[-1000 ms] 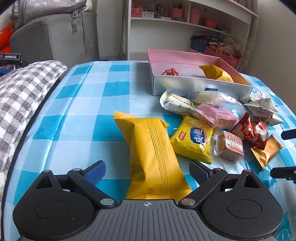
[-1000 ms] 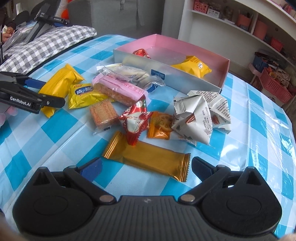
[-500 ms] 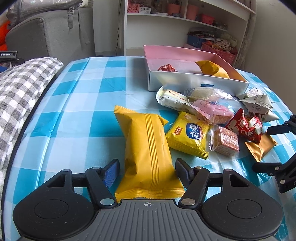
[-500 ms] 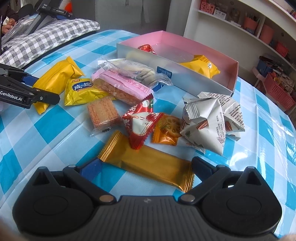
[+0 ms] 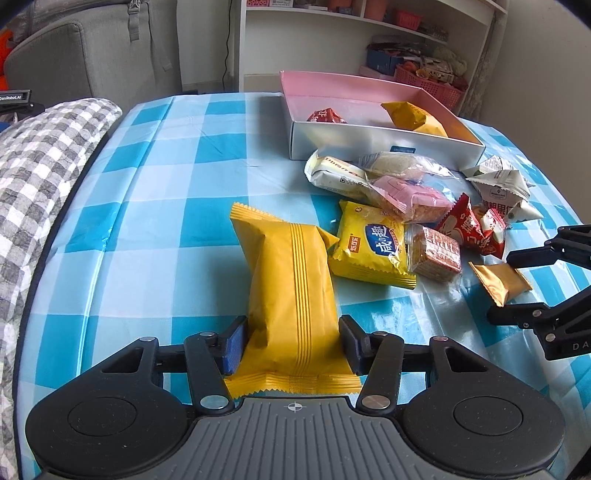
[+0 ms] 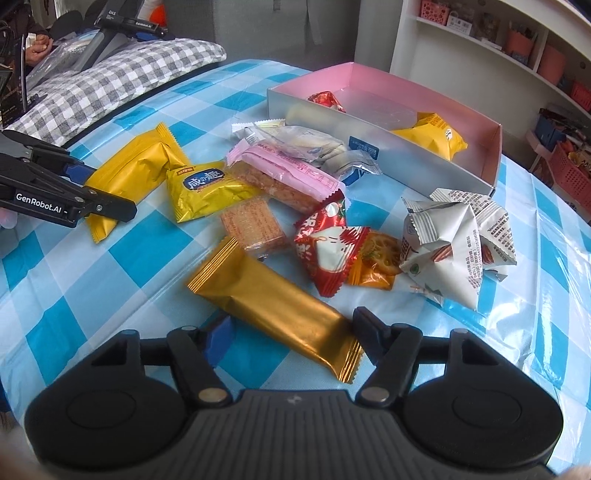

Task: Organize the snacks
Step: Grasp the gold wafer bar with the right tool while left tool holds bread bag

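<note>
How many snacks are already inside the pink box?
2: a red packet near the box's left end and a yellow packet toward its right. The near wall could hide something flat.

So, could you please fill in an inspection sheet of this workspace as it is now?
Surface: table with blue-and-white checked cloth.
Job's things: pink box holding a red packet and a yellow packet; other snacks loose in front of it.
Clutter: nothing seen.
Grippers: left gripper jaws just closing, pads pressing the long yellow pack; right gripper jaws just closing around the gold bar, left pad not yet touching.
Cables: one dark cable down the wall beside the shelf.
Surroundings: white shelf, grey sofa, checked cushion.
</note>
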`<state>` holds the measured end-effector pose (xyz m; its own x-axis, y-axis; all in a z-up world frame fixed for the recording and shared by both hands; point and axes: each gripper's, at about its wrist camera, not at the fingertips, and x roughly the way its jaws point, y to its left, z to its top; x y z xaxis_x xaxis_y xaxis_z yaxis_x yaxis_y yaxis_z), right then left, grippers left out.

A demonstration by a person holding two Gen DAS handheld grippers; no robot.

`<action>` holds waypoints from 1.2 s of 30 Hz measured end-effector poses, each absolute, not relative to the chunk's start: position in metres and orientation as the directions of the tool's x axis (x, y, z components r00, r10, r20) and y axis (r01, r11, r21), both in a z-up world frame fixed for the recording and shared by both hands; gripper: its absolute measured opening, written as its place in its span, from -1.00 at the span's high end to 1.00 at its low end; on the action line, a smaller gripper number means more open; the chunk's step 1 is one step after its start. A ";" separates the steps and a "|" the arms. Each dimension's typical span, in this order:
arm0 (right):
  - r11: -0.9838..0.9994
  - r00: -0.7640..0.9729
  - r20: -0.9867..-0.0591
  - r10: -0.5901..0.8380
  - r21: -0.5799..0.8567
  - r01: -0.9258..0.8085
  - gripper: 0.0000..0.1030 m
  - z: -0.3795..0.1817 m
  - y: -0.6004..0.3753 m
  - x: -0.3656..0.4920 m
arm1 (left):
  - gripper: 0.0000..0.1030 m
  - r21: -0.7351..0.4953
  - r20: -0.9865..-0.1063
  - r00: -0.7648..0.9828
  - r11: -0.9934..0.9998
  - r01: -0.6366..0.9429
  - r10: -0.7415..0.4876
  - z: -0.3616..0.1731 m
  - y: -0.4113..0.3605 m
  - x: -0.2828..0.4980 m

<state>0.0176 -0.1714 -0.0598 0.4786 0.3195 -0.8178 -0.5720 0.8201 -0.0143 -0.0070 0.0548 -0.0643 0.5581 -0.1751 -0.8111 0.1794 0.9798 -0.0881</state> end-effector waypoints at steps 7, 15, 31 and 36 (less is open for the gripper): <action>0.782 0.388 -0.843 0.371 0.058 -0.621 -0.28 -0.052 -0.160 0.005 | 0.02 -0.077 -0.825 0.538 0.979 0.191 -0.170 -0.063 0.053 -0.010; 0.742 0.389 -0.851 0.354 0.002 -0.670 -0.54 -0.054 -0.148 0.006 | -0.04 -0.060 -0.828 0.537 0.978 0.200 -0.160 -0.065 0.051 -0.009; 0.669 0.319 -0.870 0.376 0.017 -0.743 0.07 -0.057 -0.124 -0.007 | -0.06 -0.063 -0.814 0.560 0.981 0.183 -0.157 -0.064 0.055 -0.006; 0.669 0.337 -0.862 0.378 0.003 -0.743 -0.04 -0.059 -0.113 -0.007 | -0.06 -0.058 -0.811 0.566 0.983 0.177 -0.150 -0.065 0.055 -0.005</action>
<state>-0.0073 -0.1126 -0.0586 0.3371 0.3783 -0.8621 -0.7432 0.6691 0.0030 -0.0050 0.0547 -0.0646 0.5660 -0.1501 -0.8106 0.1768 0.9825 -0.0584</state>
